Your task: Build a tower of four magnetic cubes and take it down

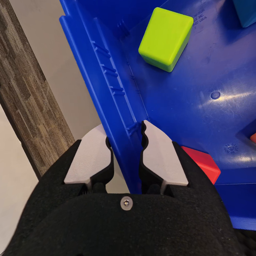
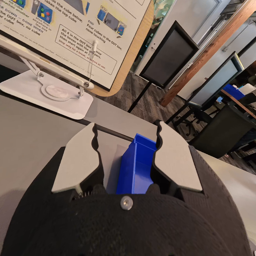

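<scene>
In the blue bin (image 1: 180,117), lime-green cube (image 1: 164,38)

My left claw (image 1: 125,138) straddles the bin wall (image 1: 119,105). Ahead-right inside, the green cube (image 1: 164,38) stands clear; a red cube (image 1: 200,164) crowds my right finger. My right claw (image 2: 126,138) spans another bin's wall (image 2: 130,166).

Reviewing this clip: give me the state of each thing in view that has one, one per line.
Left gripper: straddling the left bin's wall, grip unclear.
Left bin: loose cubes inside, none stacked.
Green cube: loose on the bin floor, touching nothing.
Red cube: in the bin, partly hidden by a finger.
Right gripper: open, empty.
Right bin: on the table, contents hidden.
Instruction board: propped on a stand.
</scene>
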Available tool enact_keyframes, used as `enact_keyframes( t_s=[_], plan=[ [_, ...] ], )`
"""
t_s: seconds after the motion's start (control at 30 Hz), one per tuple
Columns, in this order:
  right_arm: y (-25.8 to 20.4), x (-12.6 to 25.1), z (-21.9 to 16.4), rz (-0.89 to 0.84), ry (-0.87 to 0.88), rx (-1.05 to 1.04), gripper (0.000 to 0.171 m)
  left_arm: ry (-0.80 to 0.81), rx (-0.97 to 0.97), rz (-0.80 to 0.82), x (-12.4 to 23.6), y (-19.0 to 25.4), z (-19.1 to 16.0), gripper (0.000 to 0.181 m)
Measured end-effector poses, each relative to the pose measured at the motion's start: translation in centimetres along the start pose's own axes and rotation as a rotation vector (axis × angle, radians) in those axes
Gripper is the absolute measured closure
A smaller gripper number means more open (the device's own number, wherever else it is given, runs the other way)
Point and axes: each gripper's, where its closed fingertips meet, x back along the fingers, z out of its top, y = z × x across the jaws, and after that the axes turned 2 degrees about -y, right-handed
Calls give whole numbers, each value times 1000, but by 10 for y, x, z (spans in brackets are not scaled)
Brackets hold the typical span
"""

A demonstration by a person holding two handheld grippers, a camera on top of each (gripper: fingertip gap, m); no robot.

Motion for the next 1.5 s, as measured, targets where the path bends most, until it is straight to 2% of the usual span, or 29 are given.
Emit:
enact_keyframes(
  t_s=[0.27,0.63,0.83,0.97,1.07,1.13,1.27,1.37,1.5],
  plan=[
    [-6,-5,-11,32,-40,43,76,-30,28,-24,2,4,-5,144],
    [-10,-9,-15,50,-50,32,76,-25,62,-61,6,8,-5,135],
    [-16,-11,-17,73,-54,39,77,53,100,-44,30,-3,-3,124],
    [-22,-11,-18,130,-63,16,78,142,105,-48,63,-6,-3,125],
    [-24,-10,-18,164,-74,14,78,259,2,-181,97,25,4,137],
    [-25,-10,-18,179,-76,21,78,296,-120,-285,117,60,8,135],
    [-26,-10,-19,199,-86,40,78,324,-440,-339,135,121,18,131],
    [-26,-9,-20,213,-97,46,78,232,-555,-376,127,154,19,128],
    [-21,-8,-18,218,-91,44,78,48,-614,-341,99,166,11,123]
  ],
)
